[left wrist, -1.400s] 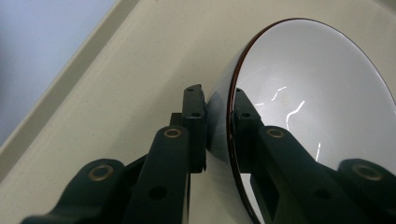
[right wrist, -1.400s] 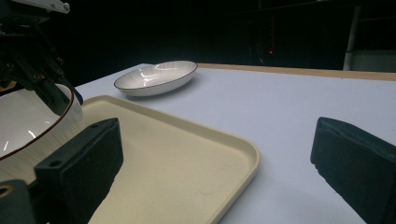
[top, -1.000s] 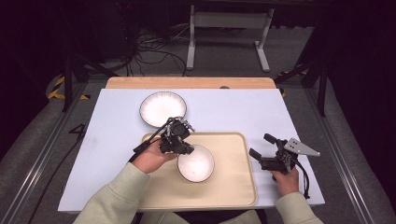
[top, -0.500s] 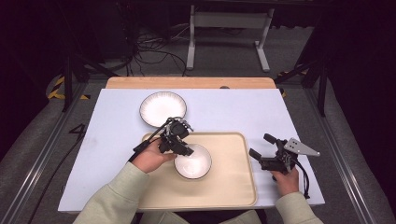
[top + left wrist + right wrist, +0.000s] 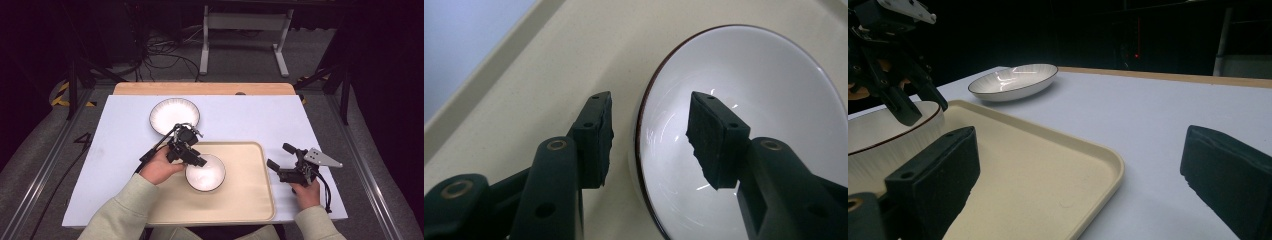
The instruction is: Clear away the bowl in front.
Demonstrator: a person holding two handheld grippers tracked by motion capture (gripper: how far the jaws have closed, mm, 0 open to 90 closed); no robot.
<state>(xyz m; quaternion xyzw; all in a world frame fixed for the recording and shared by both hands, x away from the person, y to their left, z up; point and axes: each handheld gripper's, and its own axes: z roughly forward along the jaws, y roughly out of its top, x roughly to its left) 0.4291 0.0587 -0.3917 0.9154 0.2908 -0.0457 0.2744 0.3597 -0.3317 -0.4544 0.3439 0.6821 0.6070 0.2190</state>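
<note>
A white bowl [image 5: 206,174] with a dark rim sits on the cream tray [image 5: 245,200], left of its middle. My left gripper [image 5: 196,161] is open at the bowl's left edge. In the left gripper view its jaws straddle the bowl's rim [image 5: 640,125], one pad outside and one inside over the bowl [image 5: 744,125], and neither touches. My right gripper [image 5: 277,155] is open and holds nothing, just off the tray's right edge above the white table. The right gripper view shows the tray [image 5: 1038,170], the bowl [image 5: 878,130] and the left gripper [image 5: 923,110] at far left.
A second white plate [image 5: 174,115] with a dark rim lies on the table behind the tray, also visible as the plate [image 5: 1013,80] in the right gripper view. A wooden strip [image 5: 200,88] runs along the table's far edge. Cables and a stand lie on the floor beyond.
The bowl and my left gripper have shifted slightly to the left on the tray. The right gripper has stayed where it was.
</note>
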